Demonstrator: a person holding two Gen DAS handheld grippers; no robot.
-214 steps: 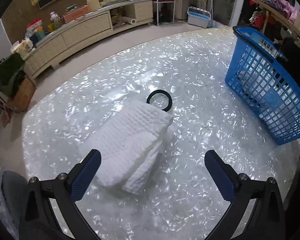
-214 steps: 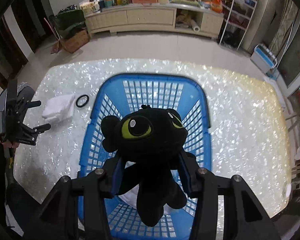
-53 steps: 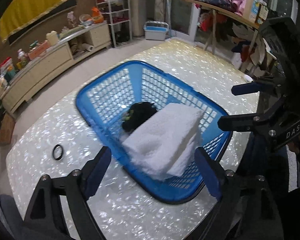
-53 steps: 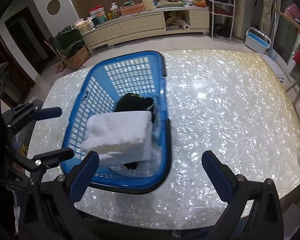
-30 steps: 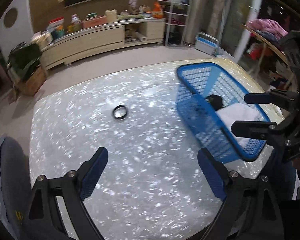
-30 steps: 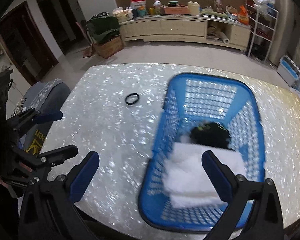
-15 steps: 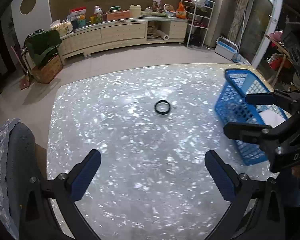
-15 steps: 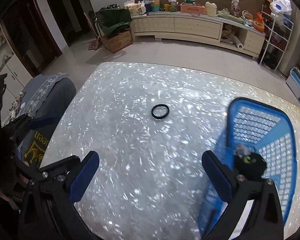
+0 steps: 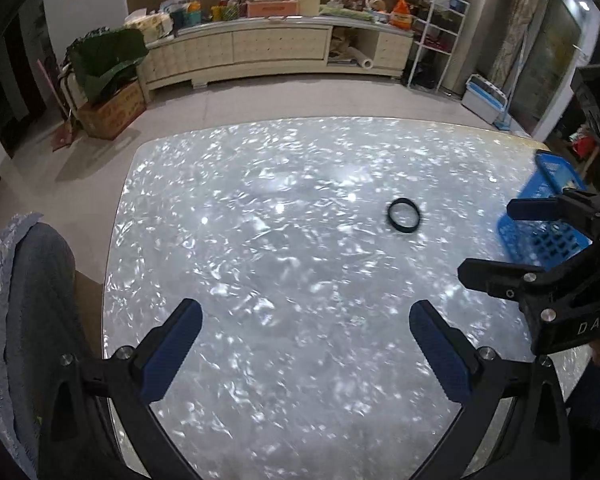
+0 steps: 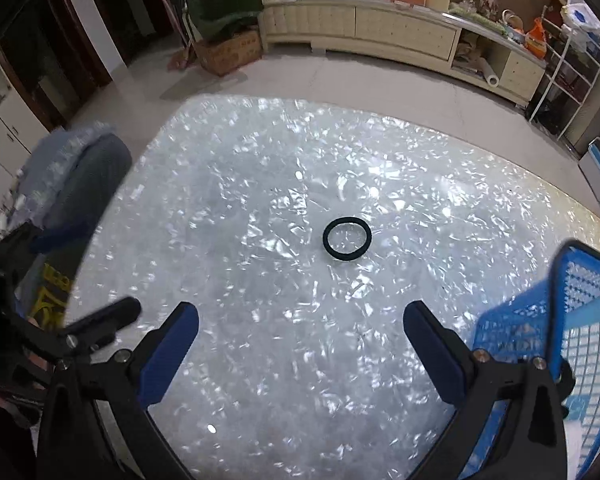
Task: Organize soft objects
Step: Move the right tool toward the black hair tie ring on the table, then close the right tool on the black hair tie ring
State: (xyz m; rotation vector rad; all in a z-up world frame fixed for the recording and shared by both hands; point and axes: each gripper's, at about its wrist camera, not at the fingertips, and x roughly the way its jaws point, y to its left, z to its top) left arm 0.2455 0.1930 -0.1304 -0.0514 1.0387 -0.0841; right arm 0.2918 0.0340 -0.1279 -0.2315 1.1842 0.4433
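Both my left gripper [image 9: 306, 344] and right gripper [image 10: 301, 346] hang over the pearly counter [image 10: 260, 280] with jaws spread wide and nothing between them; the left jaws have just been opening. The black ring [image 10: 347, 239] lies flat mid-counter, with the blue basket [image 10: 572, 320] at the right edge.

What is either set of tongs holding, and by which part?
Nothing: the left tongs and right tongs are open and empty.

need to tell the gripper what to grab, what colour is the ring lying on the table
Black. The ring shows best in the right wrist view, alone on the shimmery white table.
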